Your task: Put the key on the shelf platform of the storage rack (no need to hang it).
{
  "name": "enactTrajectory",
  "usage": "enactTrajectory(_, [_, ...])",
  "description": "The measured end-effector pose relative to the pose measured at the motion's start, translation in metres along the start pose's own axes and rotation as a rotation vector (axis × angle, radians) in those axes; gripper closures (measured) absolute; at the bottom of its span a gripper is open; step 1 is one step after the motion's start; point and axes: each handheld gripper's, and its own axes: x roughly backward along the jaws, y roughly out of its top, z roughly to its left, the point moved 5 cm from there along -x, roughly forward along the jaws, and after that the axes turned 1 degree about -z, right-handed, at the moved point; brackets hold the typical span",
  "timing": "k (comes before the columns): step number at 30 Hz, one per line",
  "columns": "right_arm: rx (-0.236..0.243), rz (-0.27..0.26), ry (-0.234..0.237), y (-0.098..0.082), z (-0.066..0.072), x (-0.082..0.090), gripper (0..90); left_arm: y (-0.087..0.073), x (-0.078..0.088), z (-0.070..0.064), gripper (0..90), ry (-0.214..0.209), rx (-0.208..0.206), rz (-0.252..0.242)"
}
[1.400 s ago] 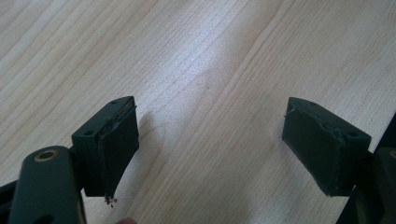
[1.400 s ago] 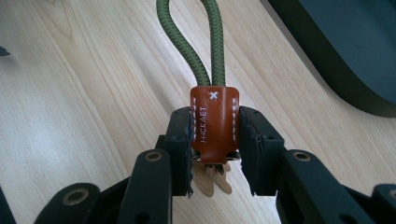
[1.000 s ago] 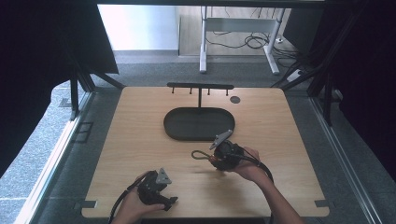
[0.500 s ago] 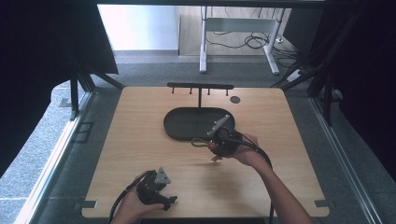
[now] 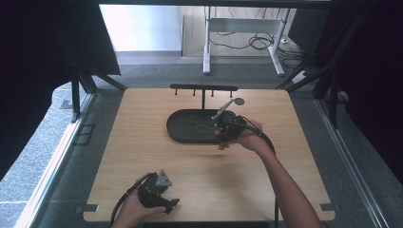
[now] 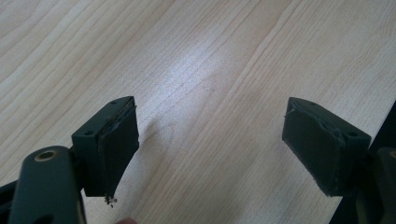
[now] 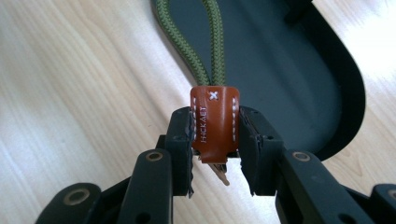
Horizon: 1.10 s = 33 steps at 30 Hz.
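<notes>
The keychain strap [image 7: 214,119], a brown leather tab stitched in white with a loop of olive-green cord [image 7: 205,42] running out of its top, is clamped between the fingers [image 7: 180,140] of the right gripper [image 7: 215,154], which are closed on the tab's two sides. In the right gripper view the tab stands upright between the pads, a small white cross stamped near its top edge and a line of lettering running along it; a bit of pale metal shows below the tab, too hidden to make out. The cord loop stretches away from the tab over the dark oval tray [image 7: 299,79]. In the high view the right gripper [image 5: 227,127] is held over the right end of that tray [image 5: 183,128], with the thin green loop [image 5: 205,128] lying across the tray's inside; whether the cord touches the tray floor I cannot tell. Behind the tray stands a black rack [image 5: 204,88] with small pegs on a bar. The left gripper [image 5: 159,192] rests near the front edge of the table [image 5: 133,142], well apart from the tray, and in its own view its fingers [image 6: 116,140] stand wide open over bare wood, with nothing between them.
</notes>
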Motion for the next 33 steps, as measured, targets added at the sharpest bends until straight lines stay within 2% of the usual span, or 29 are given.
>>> enactTrajectory(9, [-0.034, 0.005, -0.013, 0.008, -0.02, -0.006, 67.2, 0.0, 0.001, 0.0, 19.2, -0.002, 0.007, -0.004])
enactTrajectory(17, [-0.04, -0.014, -0.038, 0.017, -0.034, -0.008, 67.2, 0.0, 0.002, 0.001, 19.2, -0.002, 0.008, -0.006])
enactTrajectory(33, [-0.076, -0.021, -0.062, 0.018, -0.051, -0.022, 67.0, 0.0, 0.001, 0.0, 19.2, -0.003, 0.01, -0.005])
